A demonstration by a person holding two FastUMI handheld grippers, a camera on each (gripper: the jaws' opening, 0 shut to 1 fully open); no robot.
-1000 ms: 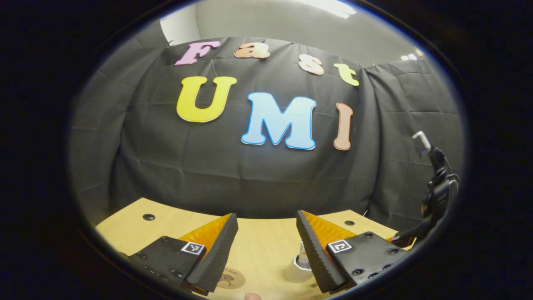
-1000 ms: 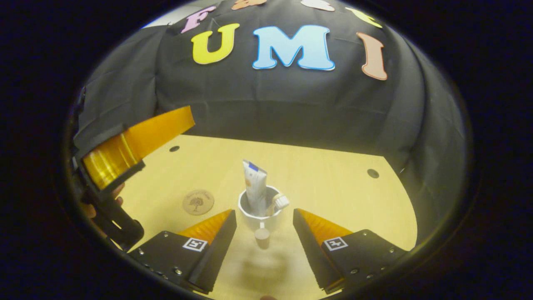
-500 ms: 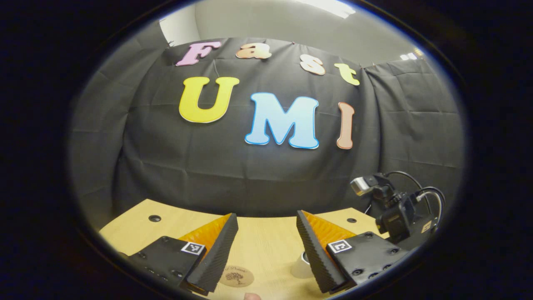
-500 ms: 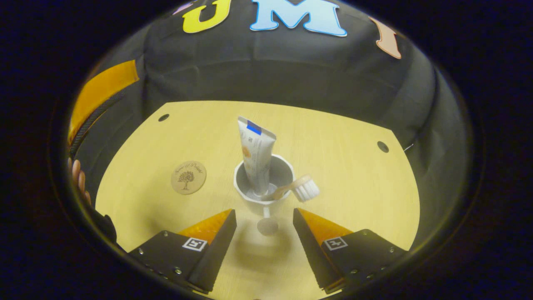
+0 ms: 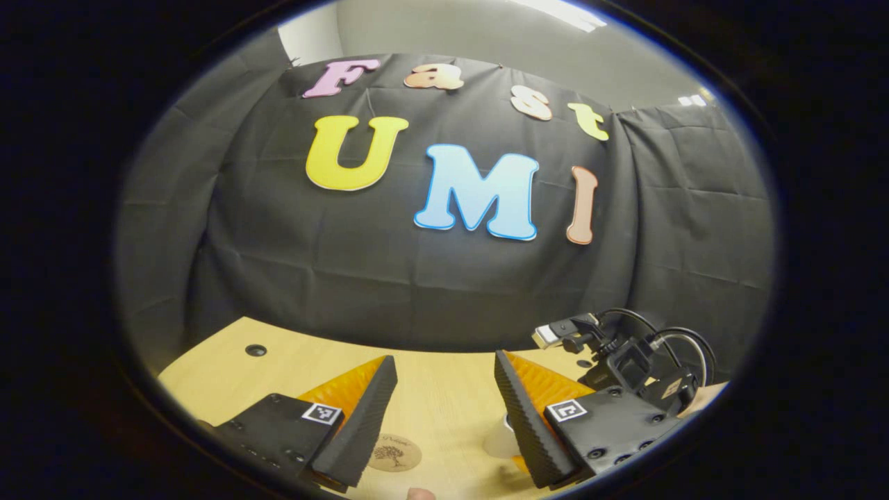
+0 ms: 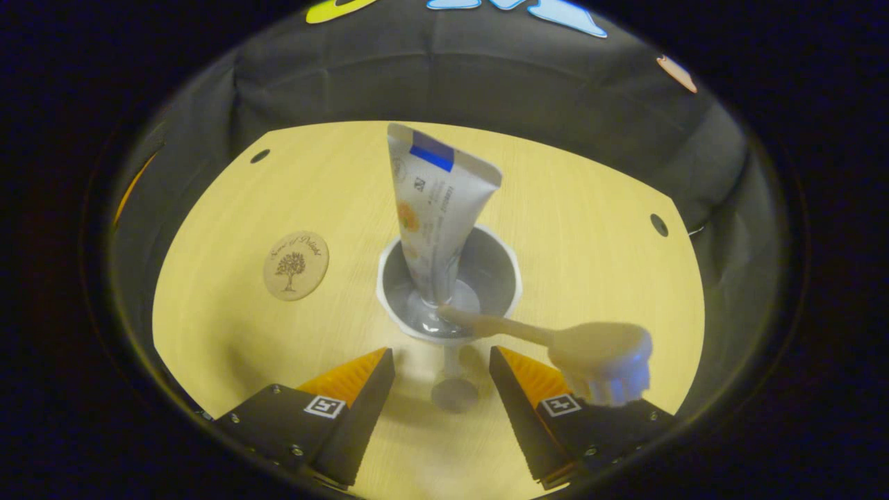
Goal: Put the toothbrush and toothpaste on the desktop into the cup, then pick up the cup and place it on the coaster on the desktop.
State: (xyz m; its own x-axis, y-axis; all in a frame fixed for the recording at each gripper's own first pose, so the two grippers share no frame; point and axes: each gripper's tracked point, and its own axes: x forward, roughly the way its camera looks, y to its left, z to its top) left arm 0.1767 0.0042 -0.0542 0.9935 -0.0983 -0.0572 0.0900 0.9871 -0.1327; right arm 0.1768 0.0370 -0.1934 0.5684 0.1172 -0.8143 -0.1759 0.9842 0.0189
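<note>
Both items are in the cup [image 6: 448, 285] now: the toothpaste [image 6: 434, 215] stands upright in it, and the toothbrush [image 6: 549, 344] leans out over the rim, bristle head toward the camera. So the step in hand looks like the pickup. The right tool [image 6: 442, 361] hangs above the desk [image 6: 229, 333], jaws spread and holding nothing, with the cup's handle [image 6: 455, 389] sitting right in the gap between its fingers. The cup itself is just ahead of the tips.

To do this well: come down straight on that handle, close on it squarely, and watch the toothbrush head, which juts out over the right finger and could get knocked. Lift level so the tall tube doesn't tip out. The coaster [image 6: 296, 265] lies to the cup's left, apart from it, bare and waiting.

From the left gripper view, the left tool [image 5: 444, 385] is spread too, gripping nothing, held back with the coaster [image 5: 394, 452] low between its fingers.
</note>
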